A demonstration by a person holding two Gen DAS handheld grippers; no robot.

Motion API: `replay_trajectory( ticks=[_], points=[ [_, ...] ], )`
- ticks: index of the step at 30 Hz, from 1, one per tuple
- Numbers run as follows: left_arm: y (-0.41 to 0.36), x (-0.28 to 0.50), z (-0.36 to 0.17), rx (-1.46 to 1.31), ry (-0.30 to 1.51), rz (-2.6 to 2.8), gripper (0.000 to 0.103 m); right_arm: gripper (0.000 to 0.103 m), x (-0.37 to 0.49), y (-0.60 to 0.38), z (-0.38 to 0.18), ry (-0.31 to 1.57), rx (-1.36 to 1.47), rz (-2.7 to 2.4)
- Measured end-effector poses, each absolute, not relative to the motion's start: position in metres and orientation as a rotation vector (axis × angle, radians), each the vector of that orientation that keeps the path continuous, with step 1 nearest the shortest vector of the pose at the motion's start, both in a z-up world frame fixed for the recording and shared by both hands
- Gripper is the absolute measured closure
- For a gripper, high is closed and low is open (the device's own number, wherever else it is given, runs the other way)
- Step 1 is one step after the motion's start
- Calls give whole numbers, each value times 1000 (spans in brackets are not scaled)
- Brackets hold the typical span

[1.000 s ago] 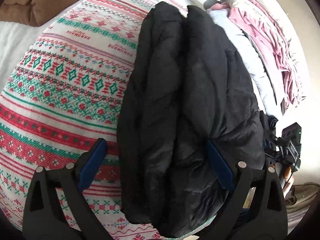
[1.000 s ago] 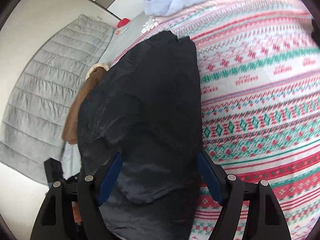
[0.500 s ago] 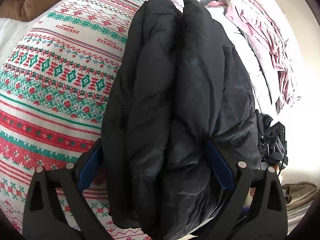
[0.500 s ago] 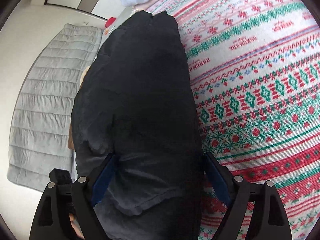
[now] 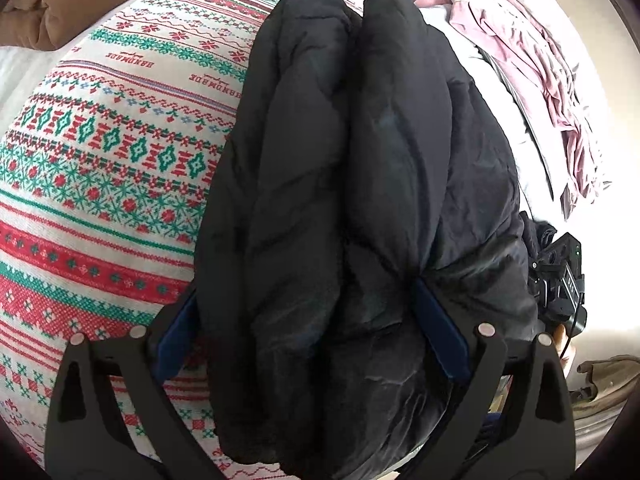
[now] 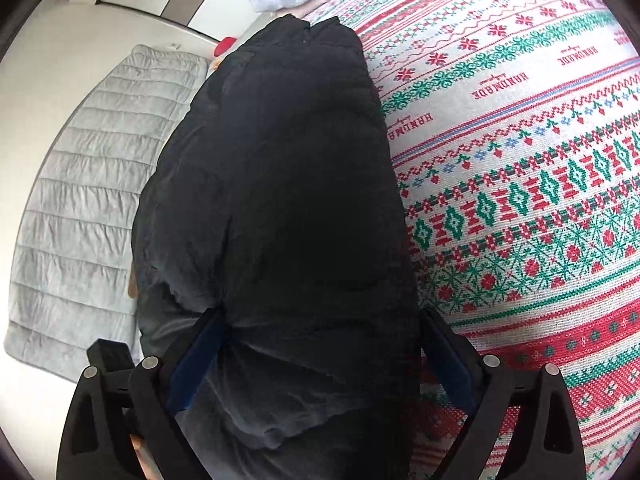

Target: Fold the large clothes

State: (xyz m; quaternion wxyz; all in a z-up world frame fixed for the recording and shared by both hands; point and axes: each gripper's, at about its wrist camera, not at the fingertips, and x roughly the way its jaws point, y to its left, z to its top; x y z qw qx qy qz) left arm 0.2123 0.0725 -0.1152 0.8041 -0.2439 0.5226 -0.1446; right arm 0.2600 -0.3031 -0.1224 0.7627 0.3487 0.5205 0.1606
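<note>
While a black puffer jacket [image 5: 344, 208] lies doubled lengthwise on a red-and-green knitted blanket [image 5: 100, 152], two hand-held grippers straddle its near end from opposite sides. The left gripper [image 5: 312, 332] has the padded bundle between its blue pads: the right pad sinks into a crease of the fabric and the left pad is pressed against the jacket's flank, so it appears clenched on the jacket. The right gripper [image 6: 316, 352] also has the jacket between its fingers, its jaws opening wide around the bulk; the left pad dents a fold, yet whether the other pad bears on the cloth cannot be told.

The long fold appears done: two thick rolls run side by side away from the left gripper's fingers, their far ends level with each other. What seems left is at least one cross fold to shorten the long bundle, and some flattening of the puffy layers. Beyond the right-hand finger of the left gripper, pink clothes [image 5: 532, 60] lie heaped and unfolded, apparently waiting their turn.
</note>
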Motion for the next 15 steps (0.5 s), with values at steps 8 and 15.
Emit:
replay_trajectory(
  ticks=[8, 15],
  points=[
    [72, 214, -118, -541, 1112, -307, 1, 4, 266, -296, -124, 1123, 744, 351],
    [71, 210, -117, -538, 1082, -273, 1, 11, 269, -283, -119, 1113, 675, 377]
  ],
)
